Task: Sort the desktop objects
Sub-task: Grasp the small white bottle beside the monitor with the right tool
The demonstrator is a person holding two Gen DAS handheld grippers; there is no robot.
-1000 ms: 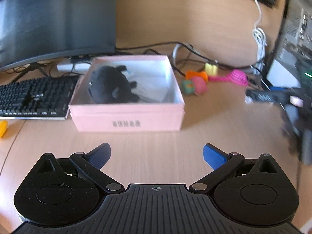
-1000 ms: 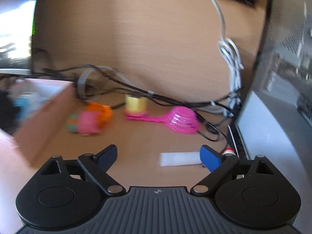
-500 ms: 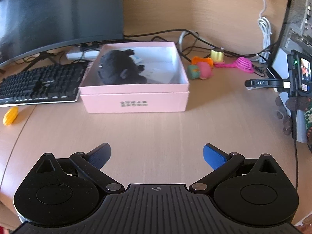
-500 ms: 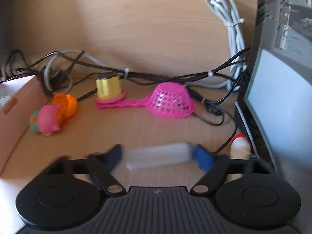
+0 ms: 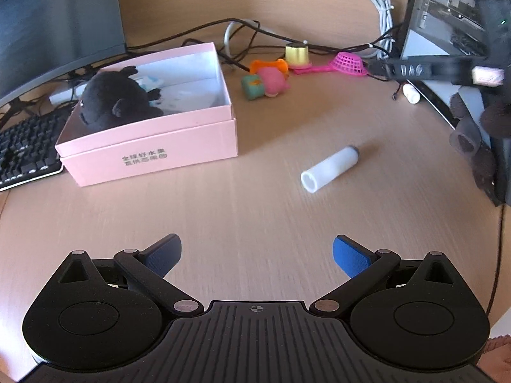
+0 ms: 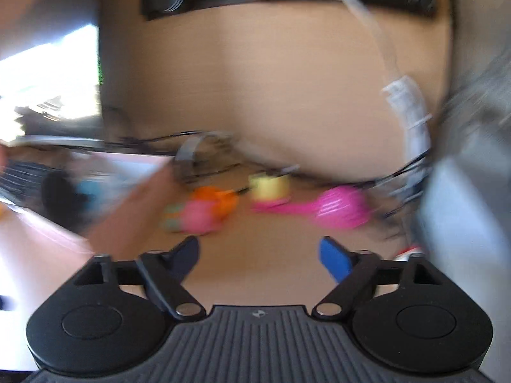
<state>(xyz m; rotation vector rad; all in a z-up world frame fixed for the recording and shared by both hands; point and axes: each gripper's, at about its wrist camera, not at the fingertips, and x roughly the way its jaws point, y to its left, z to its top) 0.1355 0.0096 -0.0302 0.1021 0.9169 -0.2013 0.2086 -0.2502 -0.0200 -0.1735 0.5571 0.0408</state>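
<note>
One pink box (image 5: 150, 146), one black plush (image 5: 111, 102), one white tube (image 5: 330, 169), one pink strainer (image 5: 348, 63).

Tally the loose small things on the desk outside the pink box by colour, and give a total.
White: 2, the white tube and a small white bottle
Pink: 2, the pink scoop and a pink round toy
Orange: 1, the orange toy
Yellow: 1, the yellow cup
Teal: 1, the teal block
Total: 7

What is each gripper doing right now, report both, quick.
Left gripper: open, nothing between its fingers.
Right gripper: jaws just closing but apart, nothing between them; the white tube lies on the desk.
</note>
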